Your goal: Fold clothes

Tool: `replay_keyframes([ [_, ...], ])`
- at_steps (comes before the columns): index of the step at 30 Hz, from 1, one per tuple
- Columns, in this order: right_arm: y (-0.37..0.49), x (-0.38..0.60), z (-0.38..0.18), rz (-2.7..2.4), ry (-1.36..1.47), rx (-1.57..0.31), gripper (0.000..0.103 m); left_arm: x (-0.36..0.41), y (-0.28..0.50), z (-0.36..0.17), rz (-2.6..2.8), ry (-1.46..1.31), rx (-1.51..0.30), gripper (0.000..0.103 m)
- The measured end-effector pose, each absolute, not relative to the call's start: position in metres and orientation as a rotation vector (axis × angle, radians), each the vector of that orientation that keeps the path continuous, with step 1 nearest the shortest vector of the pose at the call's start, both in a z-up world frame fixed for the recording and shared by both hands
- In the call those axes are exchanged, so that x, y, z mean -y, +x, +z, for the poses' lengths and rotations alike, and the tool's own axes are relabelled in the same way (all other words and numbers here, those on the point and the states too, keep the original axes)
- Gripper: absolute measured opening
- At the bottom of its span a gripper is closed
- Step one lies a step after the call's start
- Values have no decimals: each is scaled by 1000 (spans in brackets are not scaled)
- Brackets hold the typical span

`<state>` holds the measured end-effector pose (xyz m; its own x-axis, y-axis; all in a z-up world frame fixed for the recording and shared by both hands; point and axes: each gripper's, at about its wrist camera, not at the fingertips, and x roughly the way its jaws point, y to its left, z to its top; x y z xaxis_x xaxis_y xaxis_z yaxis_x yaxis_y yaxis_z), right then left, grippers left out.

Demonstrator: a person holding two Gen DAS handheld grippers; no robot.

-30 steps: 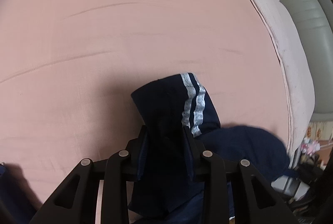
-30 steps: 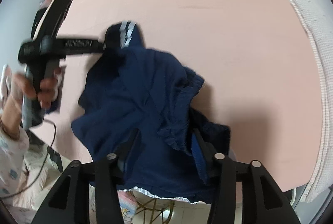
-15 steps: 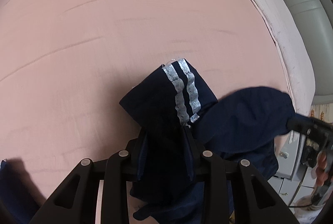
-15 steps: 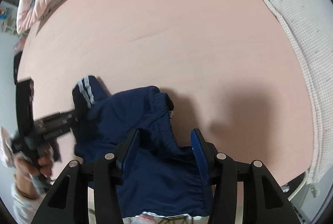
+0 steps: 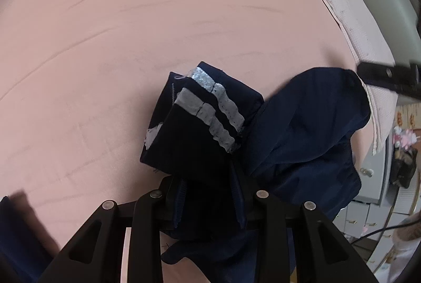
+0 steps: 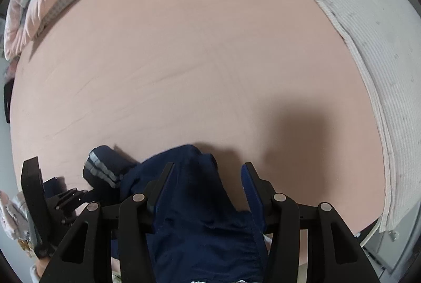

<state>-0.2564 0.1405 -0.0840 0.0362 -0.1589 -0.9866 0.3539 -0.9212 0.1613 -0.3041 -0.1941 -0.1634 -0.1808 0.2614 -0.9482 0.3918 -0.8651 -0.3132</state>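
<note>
Between the fingers of the left gripper sits the striped hem of the shorts, clamped for spreading. Beyond, the right gripper pinches bunched cloth, apparently the waistband, so the garment hangs just above the bed, ready for laying flat.

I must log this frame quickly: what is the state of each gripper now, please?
Left gripper: closed on the navy garment, at its striped end.
Right gripper: holding the same garment's gathered edge.
</note>
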Motion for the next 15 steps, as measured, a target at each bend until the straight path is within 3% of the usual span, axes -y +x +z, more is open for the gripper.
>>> replay_keyframes([
  [10, -290, -111, -126, -1849, 2058, -189, 49, 195, -330, -162, -2240, 1882, -803, 24],
  [13, -295, -108, -131, -1839, 2036, -185, 28, 191, -338, -160, -2261, 1860, -775, 20],
  [15, -298, -106, -130, -1844, 2004, -209, 23, 190, -344, -158, -2273, 1848, -768, 16],
])
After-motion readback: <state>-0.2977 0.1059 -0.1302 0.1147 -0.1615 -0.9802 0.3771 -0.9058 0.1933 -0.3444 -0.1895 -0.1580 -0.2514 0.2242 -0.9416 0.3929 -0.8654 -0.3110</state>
